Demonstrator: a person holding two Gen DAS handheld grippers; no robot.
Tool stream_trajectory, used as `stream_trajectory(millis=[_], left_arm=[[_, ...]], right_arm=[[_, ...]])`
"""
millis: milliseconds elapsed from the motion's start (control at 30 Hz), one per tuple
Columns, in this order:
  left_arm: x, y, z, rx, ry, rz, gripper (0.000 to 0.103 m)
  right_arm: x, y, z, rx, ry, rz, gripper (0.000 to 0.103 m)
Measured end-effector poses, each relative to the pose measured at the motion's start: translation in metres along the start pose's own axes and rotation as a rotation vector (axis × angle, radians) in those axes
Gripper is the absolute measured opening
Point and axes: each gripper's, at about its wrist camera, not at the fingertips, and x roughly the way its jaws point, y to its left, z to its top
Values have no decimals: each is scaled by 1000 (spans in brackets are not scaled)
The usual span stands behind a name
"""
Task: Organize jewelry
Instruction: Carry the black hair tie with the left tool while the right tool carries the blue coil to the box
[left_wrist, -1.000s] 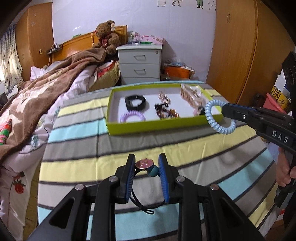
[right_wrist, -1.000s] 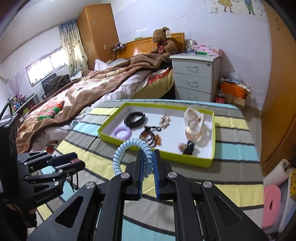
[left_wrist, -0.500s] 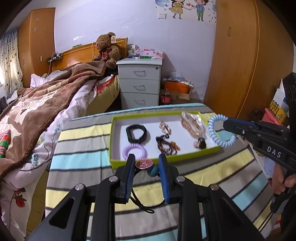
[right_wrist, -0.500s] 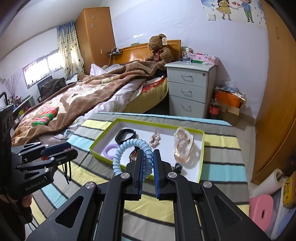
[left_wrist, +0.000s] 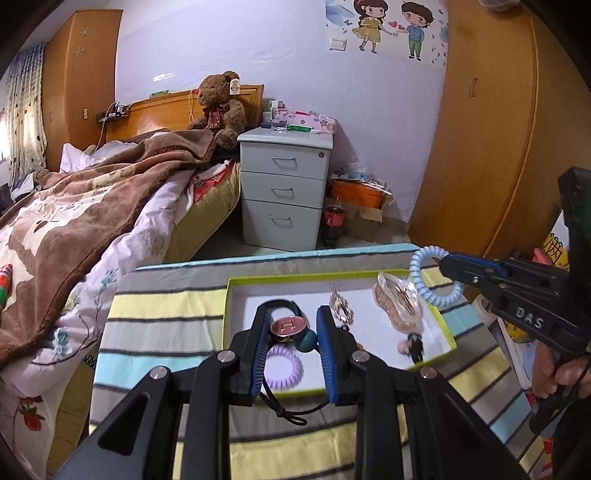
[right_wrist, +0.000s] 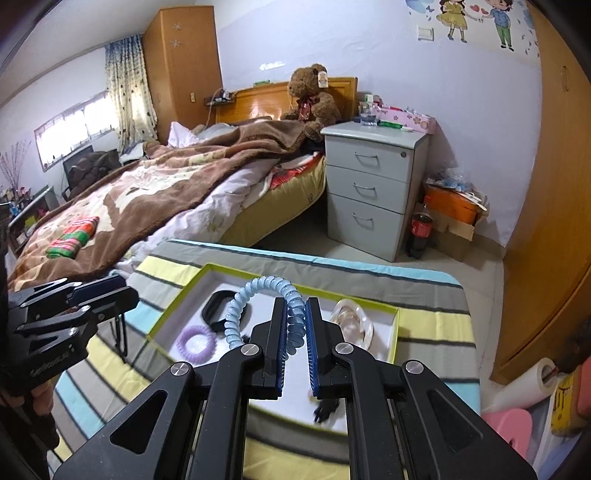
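My left gripper (left_wrist: 294, 321) is shut on a black hair tie (left_wrist: 291, 328) with a pink round charm and a teal bead; its cord loop hangs below the pads. It hovers over the near-left part of the lime-rimmed tray (left_wrist: 332, 275). My right gripper (right_wrist: 296, 310) is shut on a light-blue spiral hair tie (right_wrist: 266, 284), above the tray (right_wrist: 395, 332). That spiral tie (left_wrist: 439, 301) also shows over the tray's right end. In the tray lie a purple spiral tie (left_wrist: 284, 367), a black band (right_wrist: 218, 308), a clear claw clip (left_wrist: 397, 302) and a small doll charm (left_wrist: 413, 343).
The tray rests on a table with a striped cloth (left_wrist: 159, 314). A bed with a brown blanket (left_wrist: 74, 206) lies to the left, a grey nightstand (left_wrist: 284, 188) behind, a cola bottle (left_wrist: 334, 221) on the floor, and wooden wardrobes (left_wrist: 480, 147) to the right.
Both grippers have risen and moved forward, from short of the tray to above it. Each still holds its hair tie.
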Motion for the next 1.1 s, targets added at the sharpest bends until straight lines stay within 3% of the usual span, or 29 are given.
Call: stream_trajectory(millis=[467, 1100], left_arm=[[65, -5, -14, -49, 110, -48, 27], [99, -10, -28, -43, 184, -29, 27]], right_arm=[[91, -15, -2, 0, 169, 13, 10], [130, -15, -11, -15, 252, 4, 10]])
